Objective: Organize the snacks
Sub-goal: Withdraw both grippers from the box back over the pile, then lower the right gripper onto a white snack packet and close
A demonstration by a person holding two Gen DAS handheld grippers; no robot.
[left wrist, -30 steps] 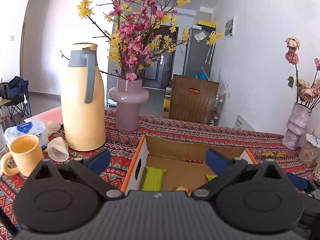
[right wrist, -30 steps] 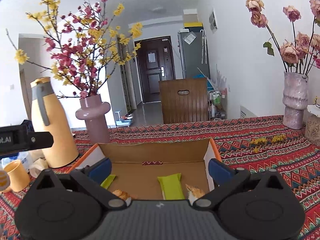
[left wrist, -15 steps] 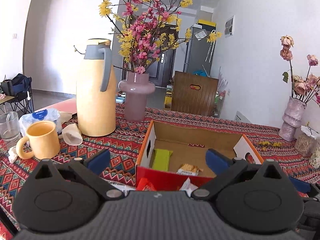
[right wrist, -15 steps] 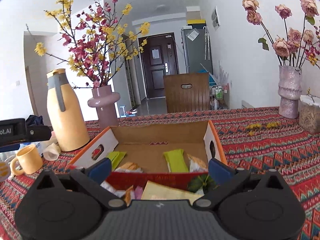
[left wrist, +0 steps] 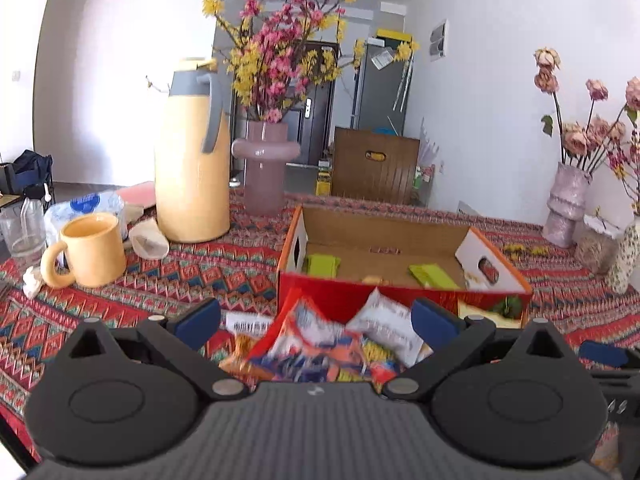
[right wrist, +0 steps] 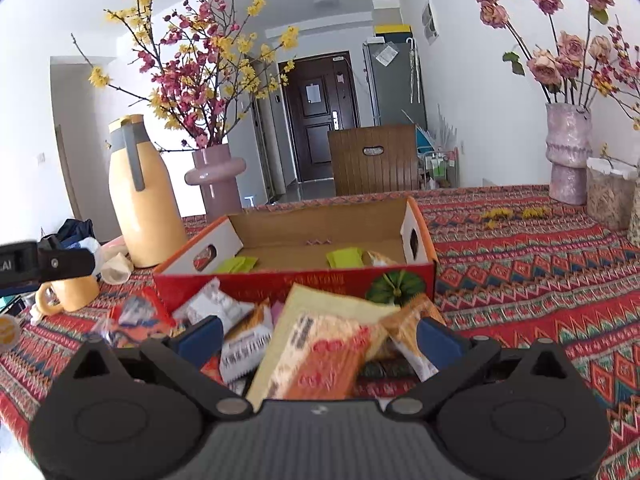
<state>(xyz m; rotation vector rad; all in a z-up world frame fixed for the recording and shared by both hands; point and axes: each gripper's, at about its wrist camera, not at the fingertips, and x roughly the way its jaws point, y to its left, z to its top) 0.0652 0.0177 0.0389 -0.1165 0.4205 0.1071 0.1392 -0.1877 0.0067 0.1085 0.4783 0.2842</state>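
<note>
Two grippers, left point(left wrist: 316, 322) and right point(right wrist: 318, 334), jaws spread wide and holding nothing, above loose snack packets point(right wrist: 316, 352) heaped on the bench point(right wrist: 540, 280) just before the open cardboard box point(right wrist: 296, 280).

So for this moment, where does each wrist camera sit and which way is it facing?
Left wrist: on the left claw, looking forward over loose snack packets at the red cardboard box; its own blue-tipped fingers show, spread apart.
Right wrist: on the right claw, facing the same box from further right; its fingers show, and the left claw's black body at left.
Shared: box, tall yellow thermos jug, patterned red tablecloth.
</note>
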